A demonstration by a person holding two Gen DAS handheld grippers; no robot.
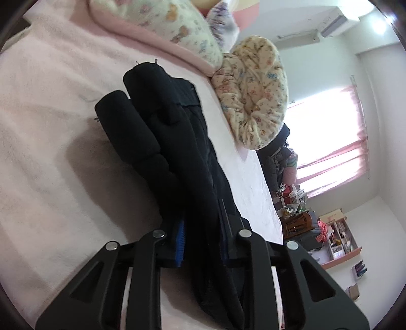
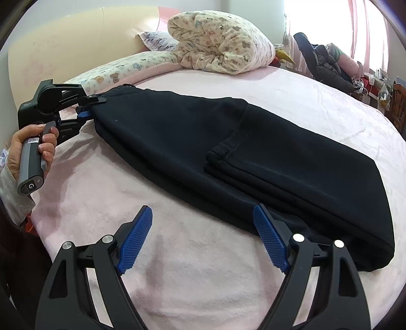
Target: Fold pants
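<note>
The black pants (image 2: 228, 157) are laid on the pink bed (image 2: 177, 266), partly folded, long axis running from upper left to lower right; the left gripper (image 2: 88, 108) is clamped on the far-left end, seemingly the waistband; the right gripper (image 2: 203, 238), jaws apart, is nearer the folded end, its right finger touching the fabric's edge.

We saw a pink bed (image 2: 203, 279), a cream headboard (image 2: 63, 38), bright pink-curtained window (image 1: 327, 142), white walls, a wall air conditioner (image 1: 335, 21), and what seemed cluttered shelves (image 1: 340, 236).
</note>
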